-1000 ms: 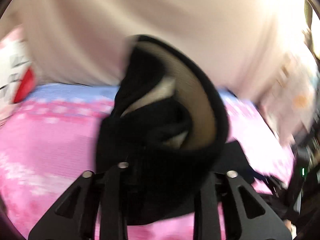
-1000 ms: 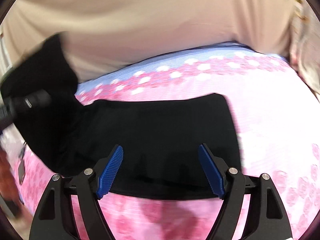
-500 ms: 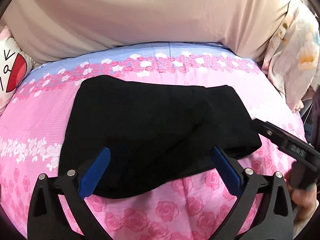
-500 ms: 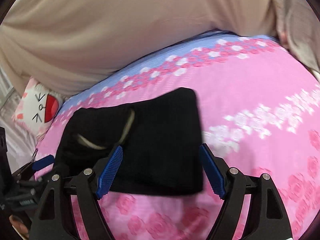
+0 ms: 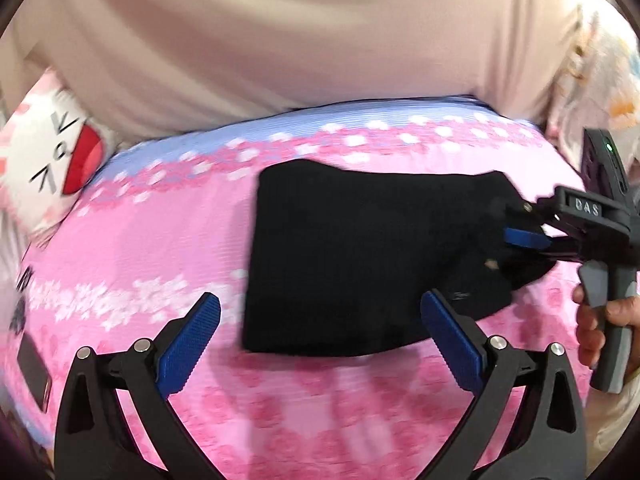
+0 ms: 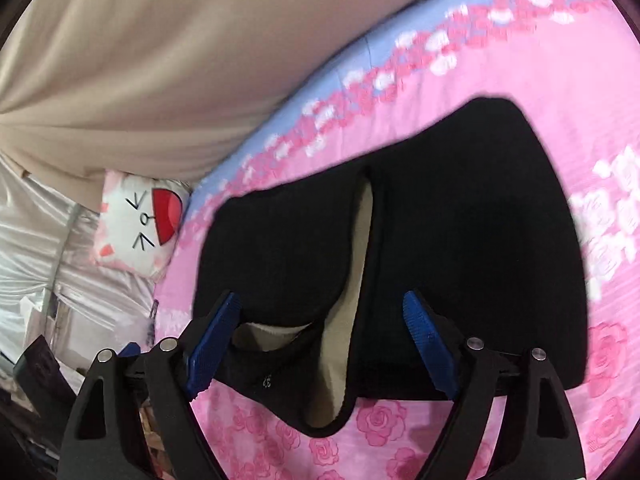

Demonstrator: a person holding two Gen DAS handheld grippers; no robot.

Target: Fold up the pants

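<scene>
The black pants lie folded into a compact block on the bed's pink floral sheet, right of centre in the left wrist view, with the blue band of the sheet and a beige curtain at the far side.

The left claw hangs above the near edge of the pants with its blue pads spread apart and nothing between them; its right pad overlaps the near right corner of the cloth in the picture, though contact cannot be told.

The right claw reaches in from the right at the pants' right end, held by a hand on its grey handle. In its own view, the right claw stands with its pads apart, straddling the near edge of the pants, where a pale lining shows in an opening of the fabric. Whether either pad touches the cloth is unclear.

A white cat-face cushion sits at the far left of the bed, and a floral pillow at the far right.
</scene>
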